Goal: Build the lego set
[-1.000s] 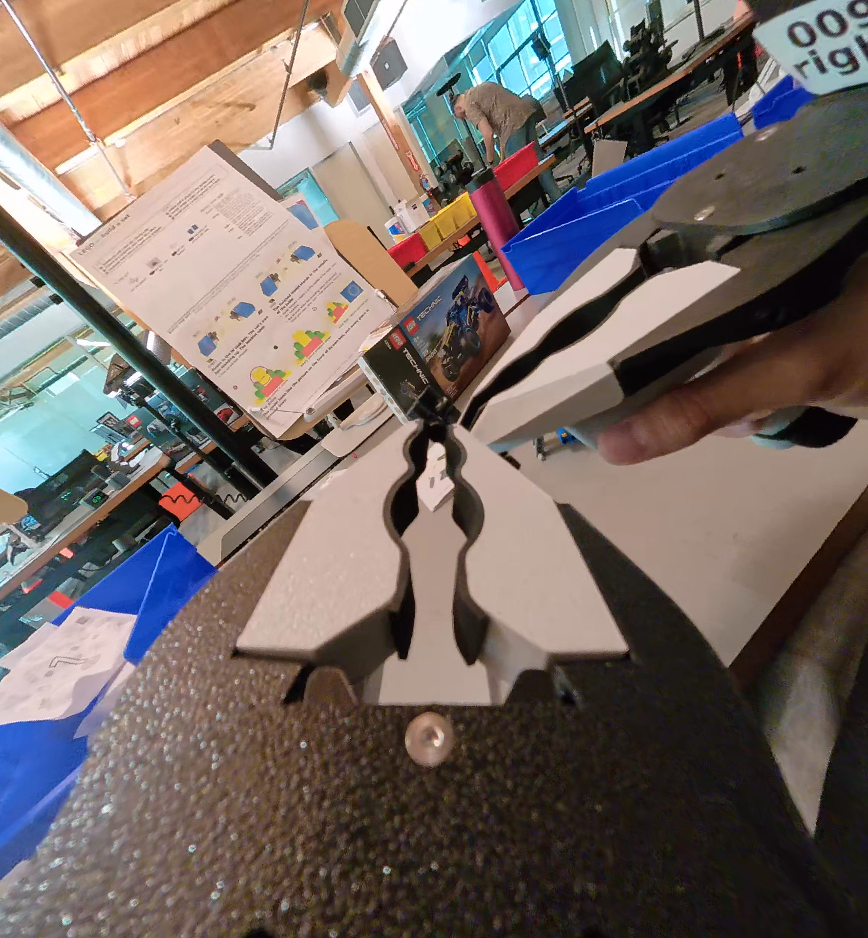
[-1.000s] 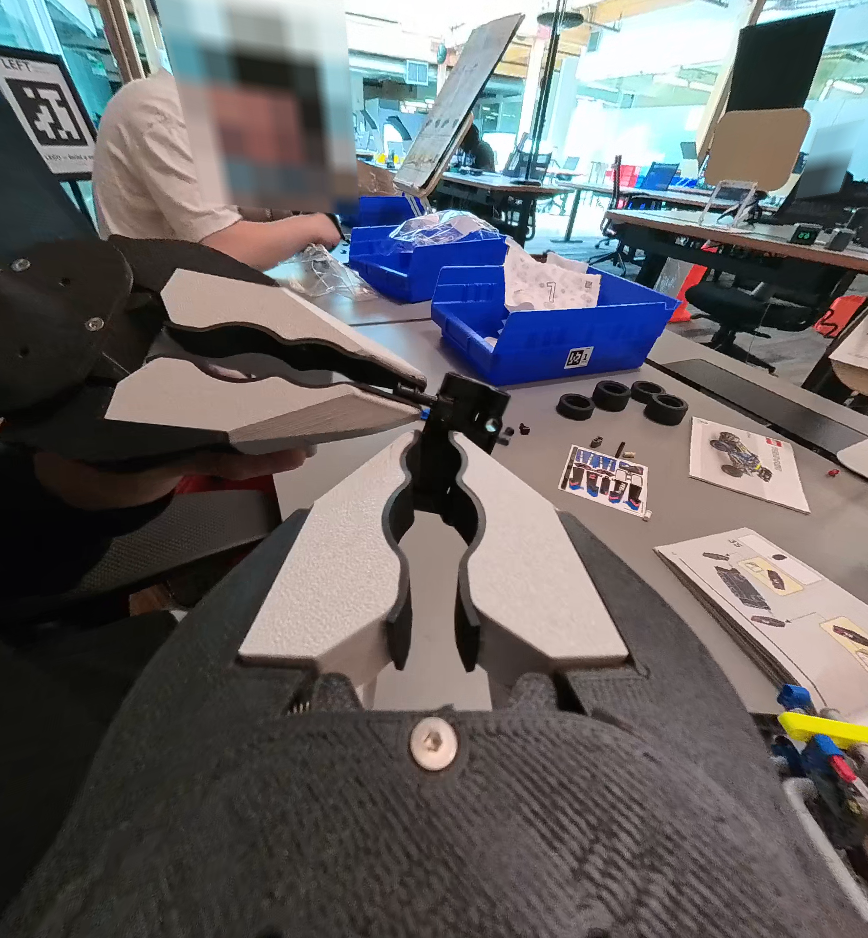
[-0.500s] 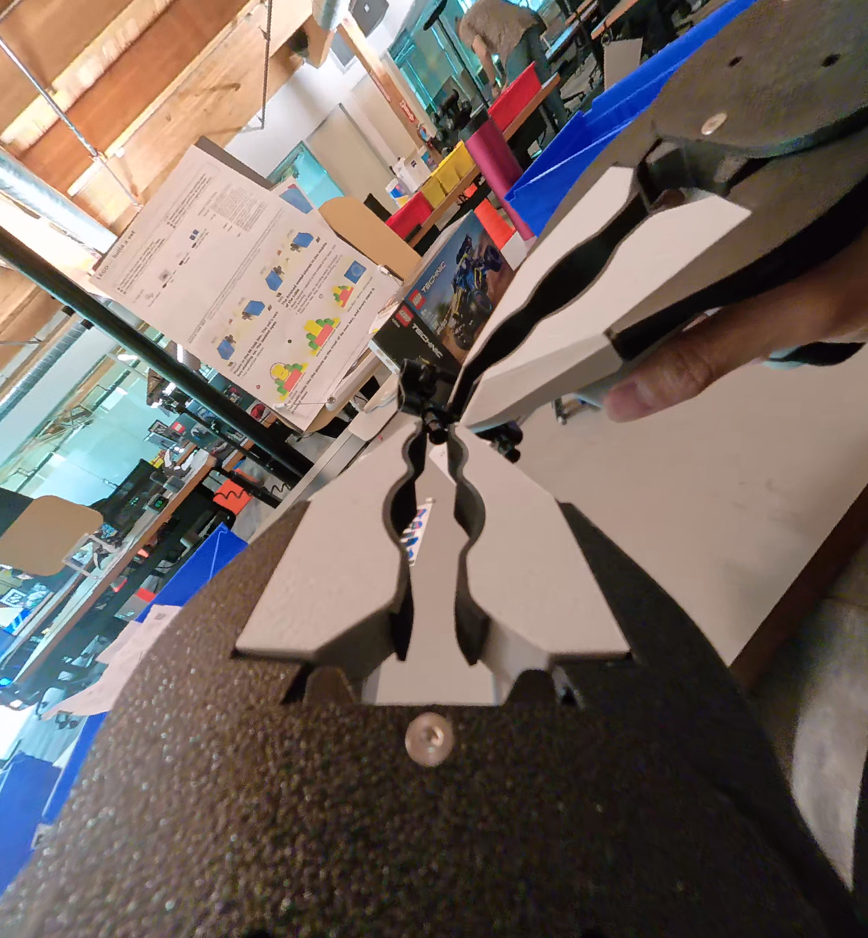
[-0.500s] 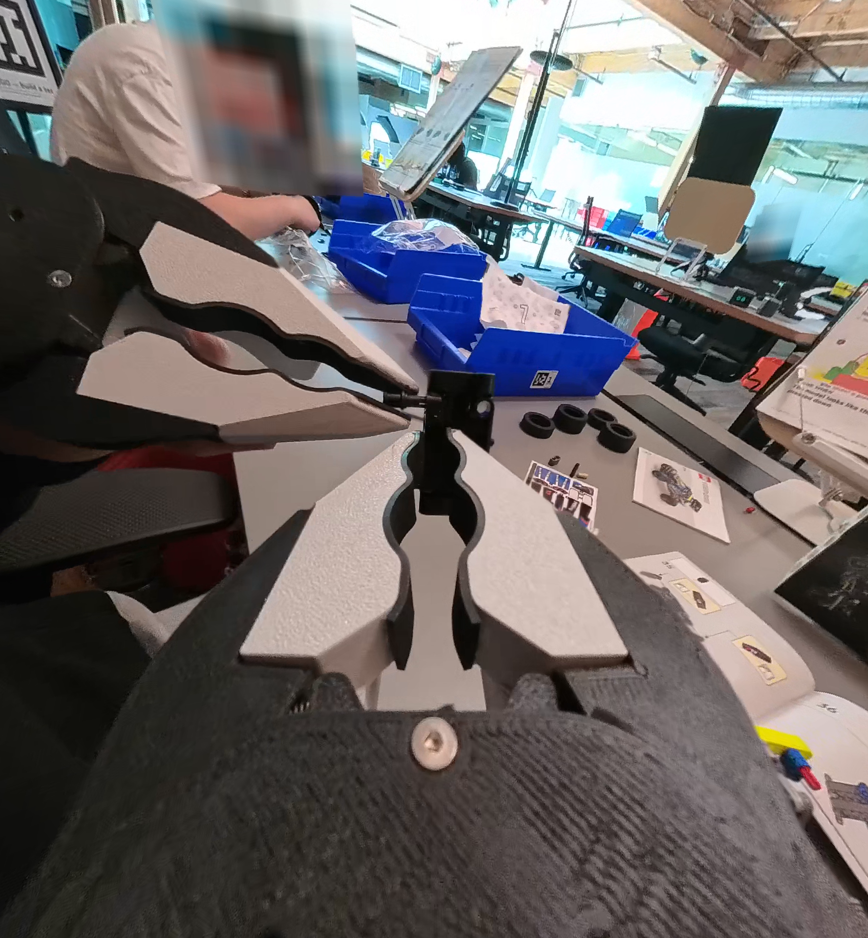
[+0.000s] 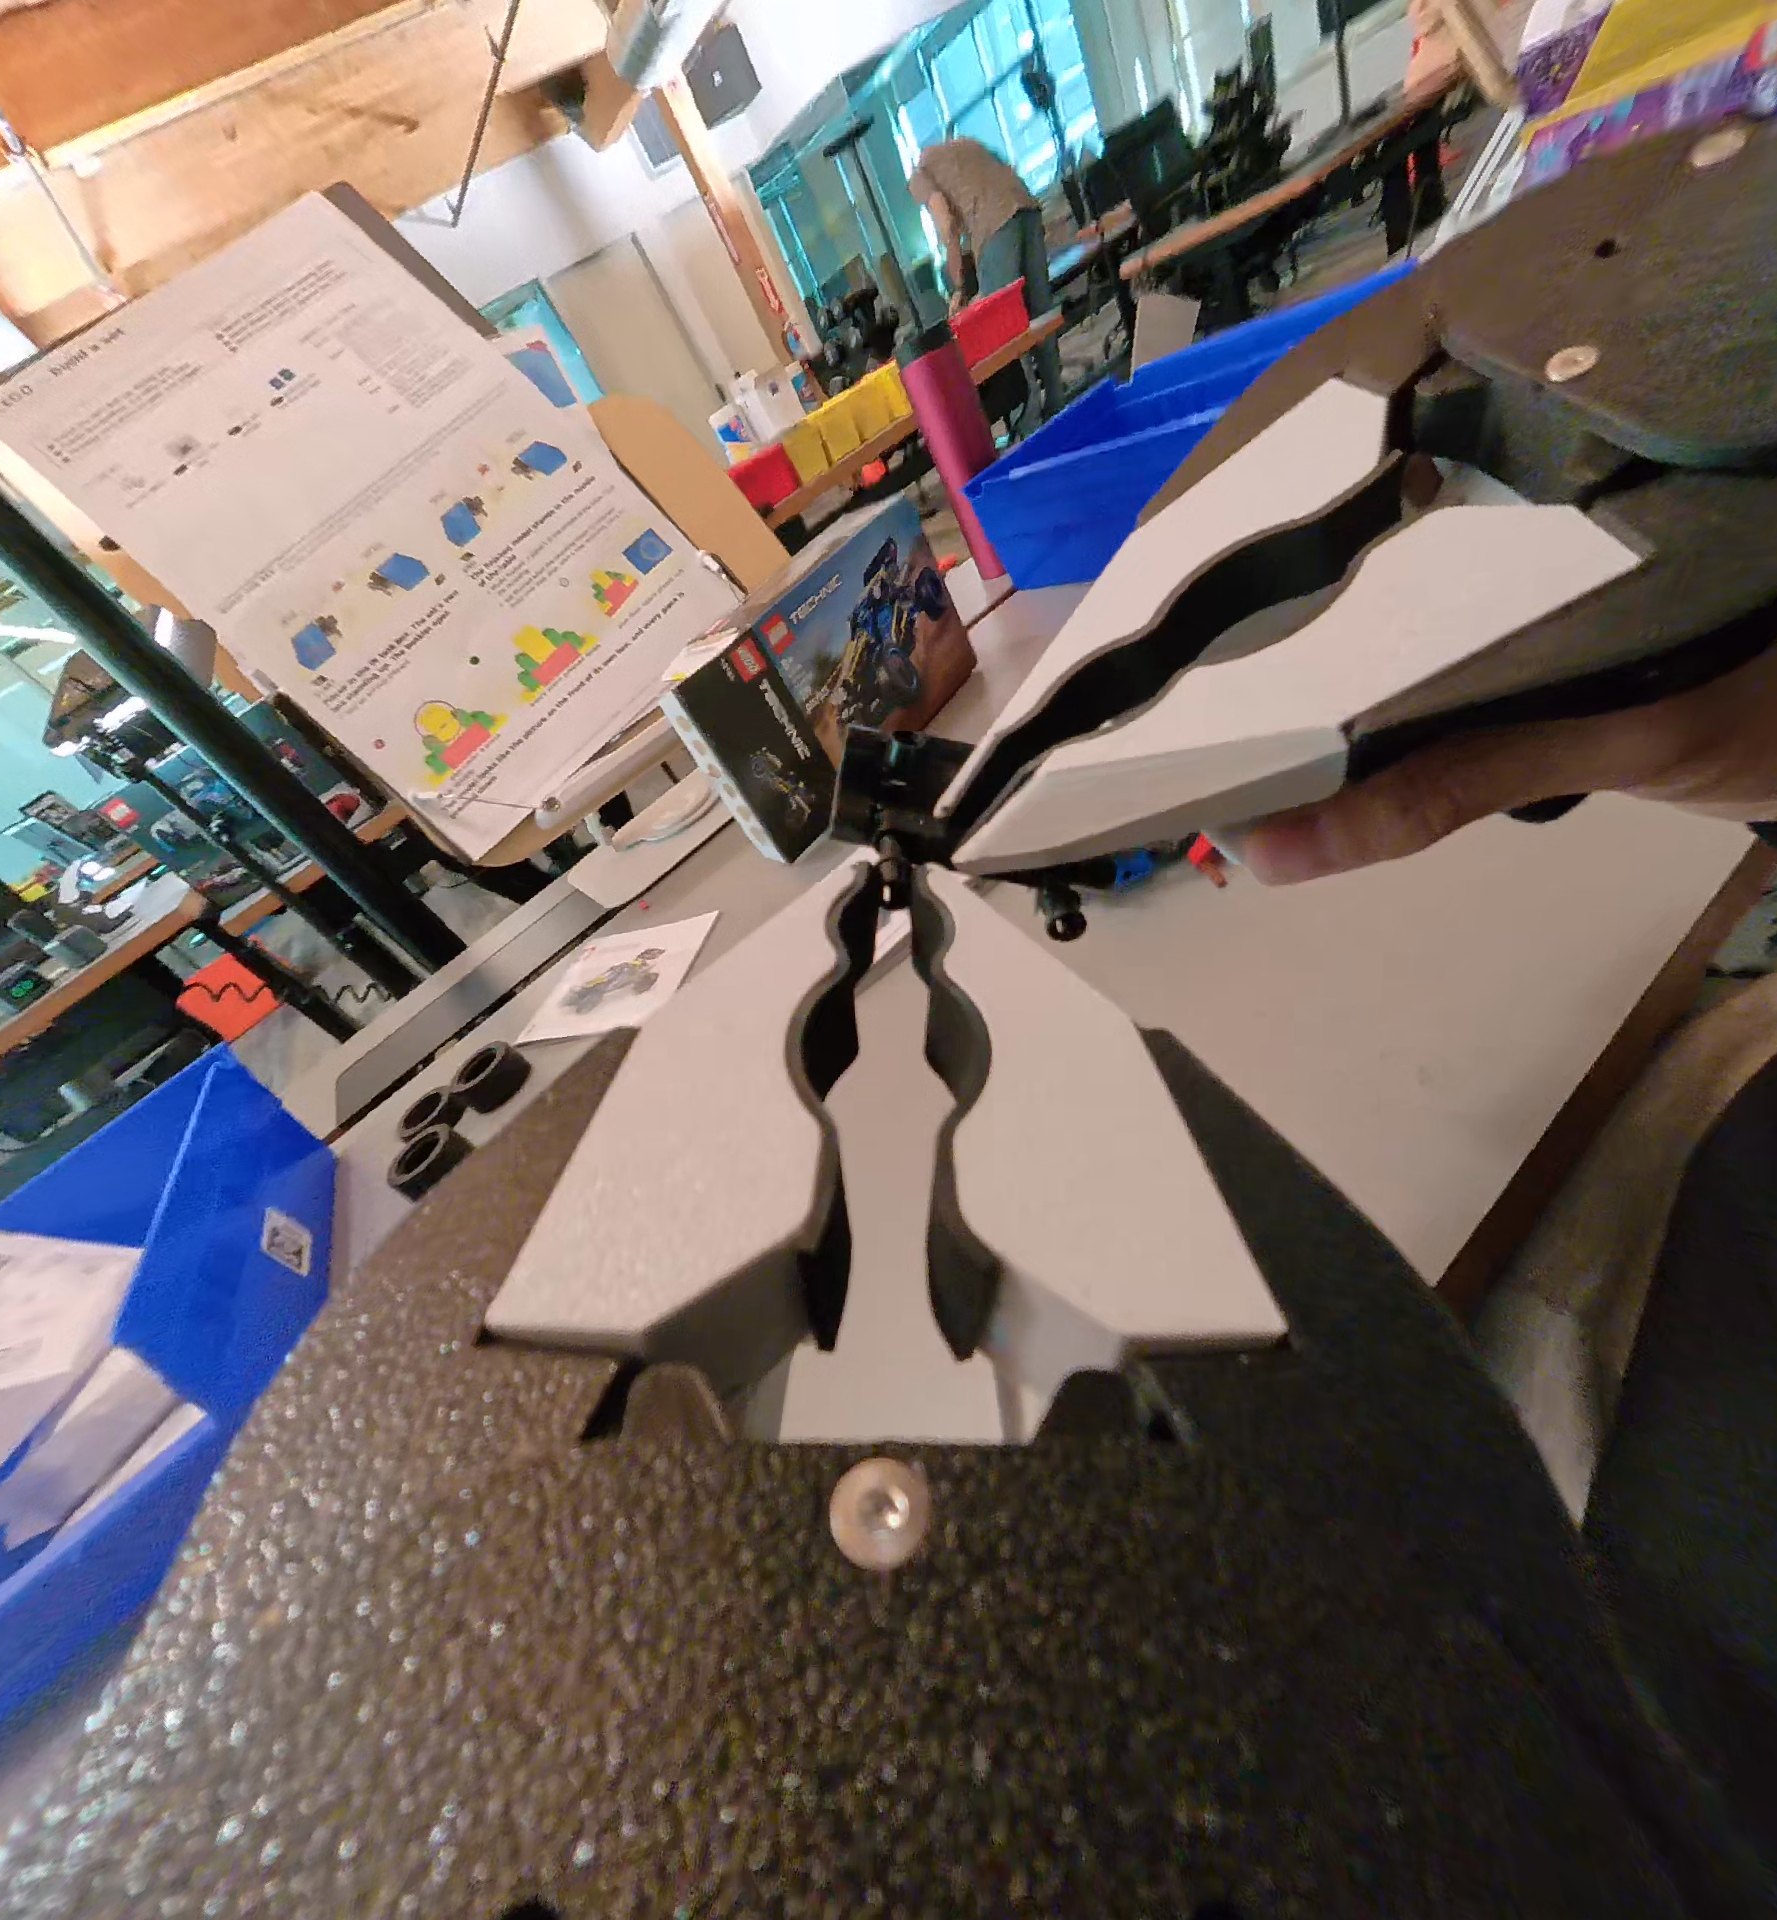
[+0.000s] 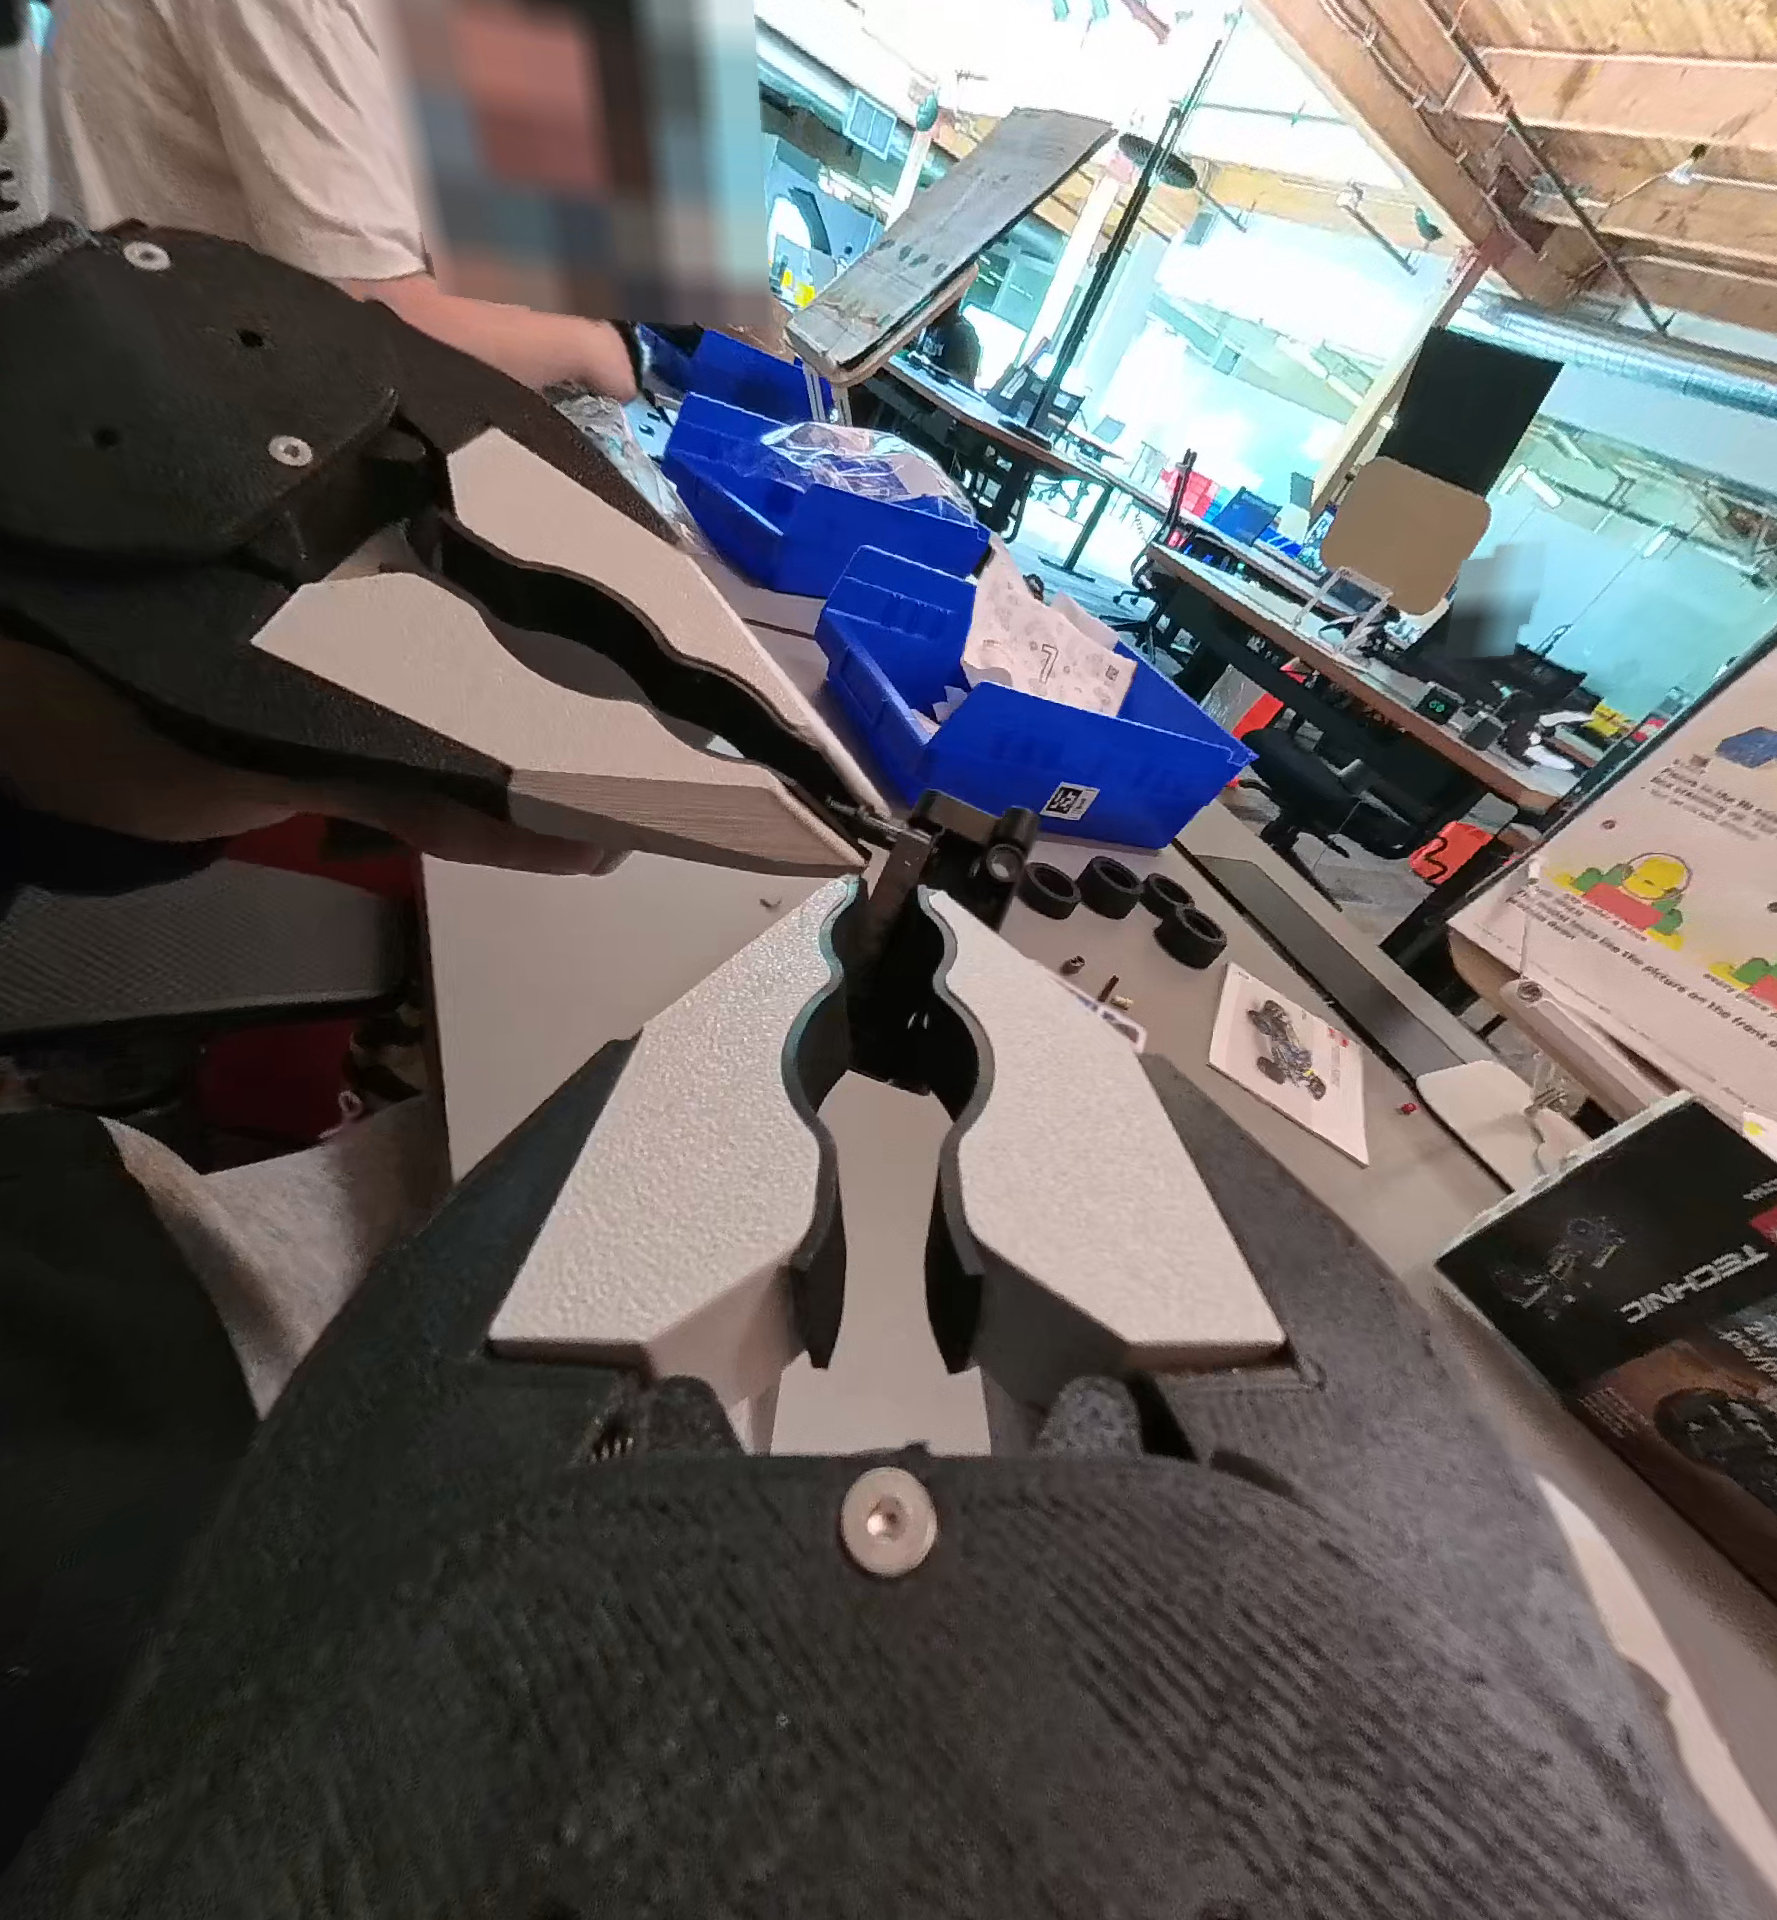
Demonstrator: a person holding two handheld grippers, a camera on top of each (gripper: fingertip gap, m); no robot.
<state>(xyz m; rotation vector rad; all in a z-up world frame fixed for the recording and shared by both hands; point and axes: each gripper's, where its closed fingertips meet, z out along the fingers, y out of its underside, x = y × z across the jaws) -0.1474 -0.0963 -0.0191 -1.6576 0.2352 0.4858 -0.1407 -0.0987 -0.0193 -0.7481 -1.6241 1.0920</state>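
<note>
The left tongs are pinching narrow on a small black pin, which is meeting the black brick assembly that the right tongs are gripping tight. Both pieces are hanging above the pale grey counter, tip to tip.

On the counter, four black tyres are lying near a blue bin with printed paper in it, a second blue bin is sitting behind it, and a small leaflet is lying flat. A dark toy box is standing beside a propped instruction sheet.

The room is showing wooden ceiling beams, long rows of other counters, large windows, and a person bending at a far counter.
</note>
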